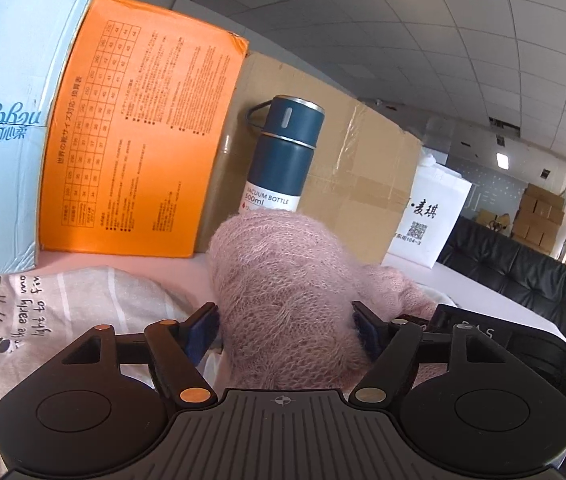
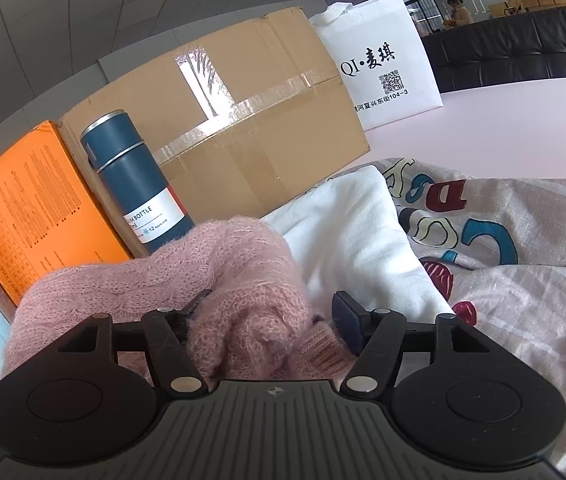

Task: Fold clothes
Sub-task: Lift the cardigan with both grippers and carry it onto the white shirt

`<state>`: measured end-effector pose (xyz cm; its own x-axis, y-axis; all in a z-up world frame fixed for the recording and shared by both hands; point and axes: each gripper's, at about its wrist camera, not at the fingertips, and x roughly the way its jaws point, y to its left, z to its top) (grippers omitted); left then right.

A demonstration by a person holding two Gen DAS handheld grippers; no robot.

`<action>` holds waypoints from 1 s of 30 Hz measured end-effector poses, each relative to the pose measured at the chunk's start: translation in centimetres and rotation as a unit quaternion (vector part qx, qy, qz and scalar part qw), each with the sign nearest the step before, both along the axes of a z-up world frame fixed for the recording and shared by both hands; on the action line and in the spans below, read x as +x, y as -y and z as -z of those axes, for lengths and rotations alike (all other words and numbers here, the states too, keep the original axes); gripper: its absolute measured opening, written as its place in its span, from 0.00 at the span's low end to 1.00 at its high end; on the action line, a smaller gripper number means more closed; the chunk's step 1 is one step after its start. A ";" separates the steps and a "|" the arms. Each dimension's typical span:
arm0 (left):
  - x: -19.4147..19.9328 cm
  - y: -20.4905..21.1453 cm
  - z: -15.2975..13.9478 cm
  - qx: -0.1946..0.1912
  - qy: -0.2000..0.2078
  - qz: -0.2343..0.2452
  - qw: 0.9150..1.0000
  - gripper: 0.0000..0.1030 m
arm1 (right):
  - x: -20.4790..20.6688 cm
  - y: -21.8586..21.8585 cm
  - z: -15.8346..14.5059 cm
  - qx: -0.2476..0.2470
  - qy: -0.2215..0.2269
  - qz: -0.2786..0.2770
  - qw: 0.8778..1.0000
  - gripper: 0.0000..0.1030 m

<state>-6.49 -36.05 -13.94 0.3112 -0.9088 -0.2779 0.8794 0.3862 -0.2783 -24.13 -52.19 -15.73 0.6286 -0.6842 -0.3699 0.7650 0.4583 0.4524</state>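
Note:
A fuzzy pink knit sweater is bunched up between the jaws of my left gripper, which stand wide apart around it. The same pink sweater fills the gap of my right gripper, whose jaws also stand wide apart, the left fingertip partly buried in the knit. A grey striped printed garment lies to the left in the left wrist view. A white cloth and a grey garment with coloured letters lie to the right in the right wrist view.
A blue vacuum bottle stands just behind the sweater, also in the right wrist view. Behind it are an orange box, a cardboard box, a light blue pack and a white bag. A black sofa borders the pink table.

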 end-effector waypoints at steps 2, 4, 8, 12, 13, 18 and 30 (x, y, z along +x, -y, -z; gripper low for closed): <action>0.2 0.1 0.0 0.007 0.000 -0.013 1.000 0.86 | 0.1 0.0 0.0 -0.001 -0.003 -0.002 1.000 0.64; 0.5 0.2 0.2 0.014 -0.005 -0.024 1.000 0.91 | 0.2 -0.1 0.0 -0.003 -0.008 -0.003 1.000 0.66; 1.2 0.6 0.6 0.040 -0.020 -0.041 0.998 1.00 | 0.4 -0.2 0.0 -0.005 -0.014 -0.007 1.000 0.72; 2.0 1.1 1.2 0.062 -0.045 -0.037 0.996 1.00 | 0.7 -0.3 0.0 -0.009 -0.024 -0.008 1.000 0.74; 2.1 1.1 1.3 0.062 -0.050 -0.036 0.996 1.00 | 0.7 -0.3 0.0 -0.010 -0.026 -0.008 1.000 0.74; 2.1 1.2 1.5 0.062 -0.052 -0.032 0.996 1.00 | 0.5 -0.6 -0.1 -0.016 -0.026 -0.003 1.000 0.75; 1.9 0.9 1.2 0.049 -0.051 -0.034 0.997 1.00 | 0.8 -1.6 -0.4 -0.044 -0.079 0.036 0.995 0.88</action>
